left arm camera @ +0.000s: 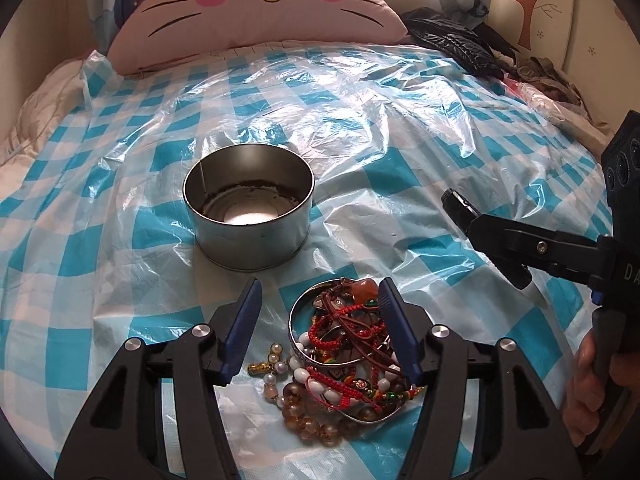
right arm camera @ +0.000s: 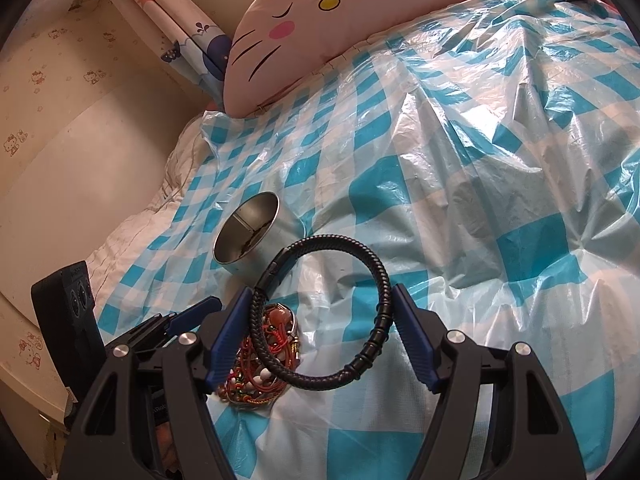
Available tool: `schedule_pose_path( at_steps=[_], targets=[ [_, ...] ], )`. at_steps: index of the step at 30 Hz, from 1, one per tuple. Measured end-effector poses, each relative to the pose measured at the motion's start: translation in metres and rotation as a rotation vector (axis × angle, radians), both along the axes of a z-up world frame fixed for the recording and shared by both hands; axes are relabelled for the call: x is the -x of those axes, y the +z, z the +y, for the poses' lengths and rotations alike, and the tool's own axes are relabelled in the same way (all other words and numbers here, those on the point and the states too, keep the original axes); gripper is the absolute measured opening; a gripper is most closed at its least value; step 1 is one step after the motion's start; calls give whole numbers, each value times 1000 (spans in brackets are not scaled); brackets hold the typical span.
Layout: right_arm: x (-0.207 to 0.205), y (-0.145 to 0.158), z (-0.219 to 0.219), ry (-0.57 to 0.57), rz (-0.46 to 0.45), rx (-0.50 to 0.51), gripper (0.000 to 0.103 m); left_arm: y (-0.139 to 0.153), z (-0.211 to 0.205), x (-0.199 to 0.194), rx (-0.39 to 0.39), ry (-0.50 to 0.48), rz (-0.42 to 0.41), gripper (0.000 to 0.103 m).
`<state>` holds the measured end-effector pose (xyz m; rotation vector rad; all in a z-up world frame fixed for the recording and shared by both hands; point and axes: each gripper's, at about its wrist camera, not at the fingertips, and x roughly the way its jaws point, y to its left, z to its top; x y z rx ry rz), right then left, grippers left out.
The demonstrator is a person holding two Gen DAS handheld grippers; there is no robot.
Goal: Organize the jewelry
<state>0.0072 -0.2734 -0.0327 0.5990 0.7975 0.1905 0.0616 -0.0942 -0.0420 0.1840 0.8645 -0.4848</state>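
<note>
A tangled jewelry pile (left arm camera: 340, 344) of red cords, beads and a silver bangle lies on the checked plastic sheet (left arm camera: 400, 128). My left gripper (left arm camera: 320, 284) hangs open just above it. Its right pad overlaps the pile's edge, its left pad is off to the side, and nothing is pinched. An empty round metal tin (left arm camera: 248, 204) stands just beyond the pile. In the right wrist view my right gripper (right arm camera: 320, 292) is shut on a black braided bracelet (right arm camera: 320, 312), its ring spanning both pads. It is held above the sheet, right of the jewelry pile (right arm camera: 260, 360) and the tin (right arm camera: 248, 236).
A pink cat-face pillow (left arm camera: 256, 8) lies at the head of the bed. Dark clothes (left arm camera: 460, 44) are heaped at the far right. A wall (right arm camera: 60, 140) runs along the bed's left side. A hand (left arm camera: 588, 392) holds the right gripper (left arm camera: 488, 240) at the right edge.
</note>
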Motion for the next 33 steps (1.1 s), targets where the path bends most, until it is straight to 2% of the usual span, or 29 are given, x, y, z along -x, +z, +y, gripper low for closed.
schedule_pose_path(
  at_steps=[1, 2, 3, 5, 7, 9, 15, 18, 22, 26, 31, 33],
  targets=[
    [0, 0, 0, 0, 1, -2, 69, -3, -3, -1, -14, -11, 7, 45],
    [0, -1, 0, -1, 3, -3, 69, -7, -6, -1, -35, -26, 19, 22],
    [0, -1, 0, -2, 4, -5, 69, -12, -10, -2, -53, -46, 34, 15],
    [0, -2, -1, -4, 7, -8, 69, -14, -17, 4, -99, -75, -4, 5],
    [-1, -4, -1, -7, 10, -12, 69, -13, -20, 9, -113, -95, -21, 5],
    [-1, -4, -2, -10, 10, -15, 69, -11, -16, 7, -82, -87, 4, 5],
    [0, -3, -3, -13, 6, -12, 69, 14, 20, 0, 183, -44, 82, 4],
    [0, -2, -3, -14, 1, -11, 69, 30, 29, 2, 270, -45, 82, 4],
    [3, 3, -4, -21, -28, -7, 69, 60, 30, 6, 329, -72, 45, 4],
    [8, 9, -5, -24, -72, 0, 69, 88, 30, 0, 357, -90, 2, 5],
    [5, 19, 2, -1, -115, 11, 69, 102, 32, -16, 372, -84, -16, 5],
    [-1, 23, 6, 8, -128, 10, 69, 104, 35, -22, 413, -79, -3, 4]
  ],
)
